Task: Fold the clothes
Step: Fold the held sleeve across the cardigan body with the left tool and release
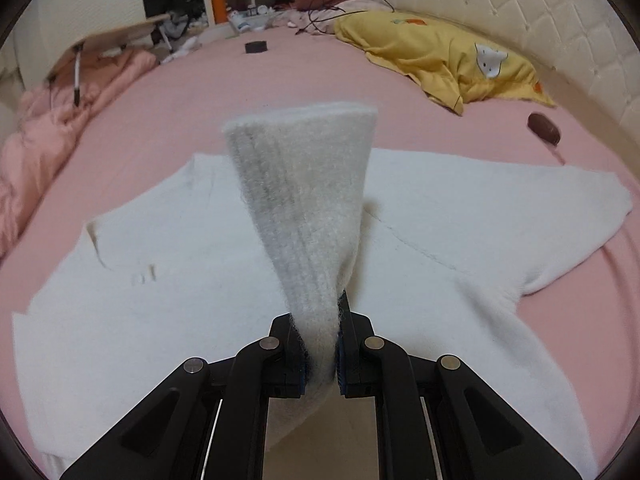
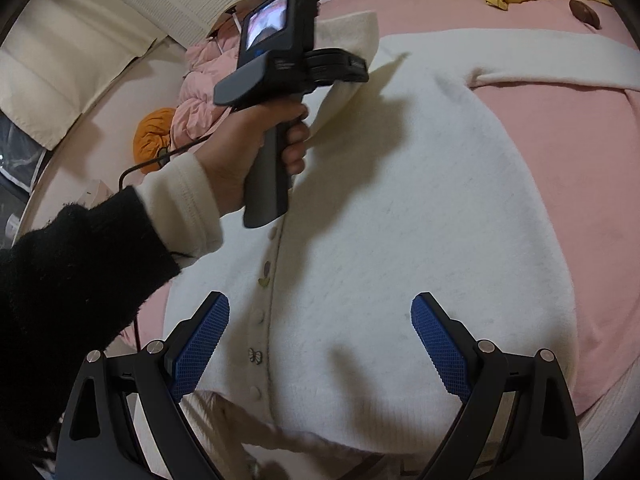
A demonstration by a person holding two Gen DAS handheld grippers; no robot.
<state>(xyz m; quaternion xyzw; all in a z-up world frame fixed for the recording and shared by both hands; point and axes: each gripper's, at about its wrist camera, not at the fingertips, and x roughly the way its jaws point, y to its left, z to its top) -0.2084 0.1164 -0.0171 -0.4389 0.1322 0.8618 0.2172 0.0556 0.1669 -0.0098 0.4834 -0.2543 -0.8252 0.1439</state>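
Observation:
A white fuzzy cardigan lies spread flat on the pink bed; it also shows in the right wrist view with its button placket running down the middle. My left gripper is shut on the cardigan's sleeve cuff, which stands lifted above the cardigan's body. In the right wrist view the left gripper holds that sleeve over the upper left part of the cardigan. My right gripper is open and empty, hovering above the cardigan's lower part near the buttons.
A yellow pillow lies at the far right by the padded headboard. A dark brown object rests on the pink sheet. A crumpled pink duvet and a small folding table are at the left. An orange bundle sits beside the bed.

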